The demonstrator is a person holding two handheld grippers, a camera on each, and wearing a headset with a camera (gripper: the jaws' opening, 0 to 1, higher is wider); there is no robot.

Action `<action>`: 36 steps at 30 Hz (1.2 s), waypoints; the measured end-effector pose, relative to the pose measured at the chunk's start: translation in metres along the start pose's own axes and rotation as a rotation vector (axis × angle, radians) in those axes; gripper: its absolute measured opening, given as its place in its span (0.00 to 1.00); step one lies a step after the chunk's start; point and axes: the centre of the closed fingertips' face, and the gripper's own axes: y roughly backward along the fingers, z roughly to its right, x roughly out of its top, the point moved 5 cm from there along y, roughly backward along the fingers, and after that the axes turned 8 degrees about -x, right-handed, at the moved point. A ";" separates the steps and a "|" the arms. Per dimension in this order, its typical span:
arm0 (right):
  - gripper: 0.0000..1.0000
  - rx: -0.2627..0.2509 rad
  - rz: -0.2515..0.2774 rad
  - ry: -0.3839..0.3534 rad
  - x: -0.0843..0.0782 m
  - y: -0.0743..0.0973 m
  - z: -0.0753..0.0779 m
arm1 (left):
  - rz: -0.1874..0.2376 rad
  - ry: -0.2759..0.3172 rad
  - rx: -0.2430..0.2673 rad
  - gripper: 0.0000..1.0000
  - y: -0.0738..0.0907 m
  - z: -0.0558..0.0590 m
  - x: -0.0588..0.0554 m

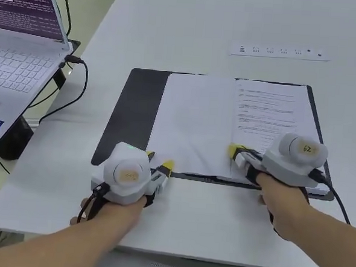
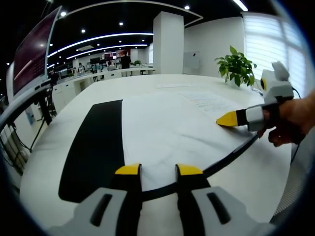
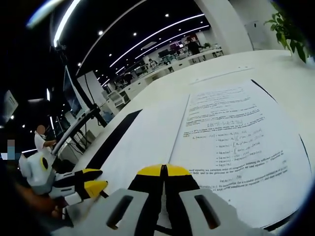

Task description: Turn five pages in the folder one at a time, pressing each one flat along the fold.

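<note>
Head view: the open folder [image 1: 134,112] lies flat at the centre of the white table [image 1: 191,19], black cover at 9 o'clock, a blank page [image 1: 194,122] in the middle and a printed page [image 1: 273,112] at 3 o'clock; a laptop [image 1: 20,51] stands at 10 o'clock. The left gripper [image 1: 159,161] sits at the folder's 7 o'clock edge, and the right gripper [image 1: 234,151] rests on the sheets at 5 o'clock, near the fold. Left gripper view: the left gripper [image 2: 158,170] has its yellow-tipped jaws parted with nothing between them, just above the near edge of the folder [image 2: 93,147]; the right gripper [image 2: 229,119] enters at 3 o'clock. Right gripper view: the right gripper [image 3: 164,170] has its jaws closed tip to tip at the near edge of the printed page [image 3: 236,128], just right of the fold; whether a sheet is pinched cannot be told. The left gripper [image 3: 94,180] appears at 8 o'clock.
</note>
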 end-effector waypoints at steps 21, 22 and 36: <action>0.00 0.020 -0.059 0.029 -0.033 0.039 -0.009 | -0.001 -0.002 -0.002 0.26 0.000 0.000 0.000; 0.00 0.022 -0.065 0.032 -0.035 0.042 -0.009 | -0.002 -0.002 -0.001 0.26 0.000 0.000 0.000; 0.00 0.078 -0.070 0.008 -0.029 0.080 -0.024 | -0.062 -0.007 -0.003 0.26 -0.001 0.001 0.004</action>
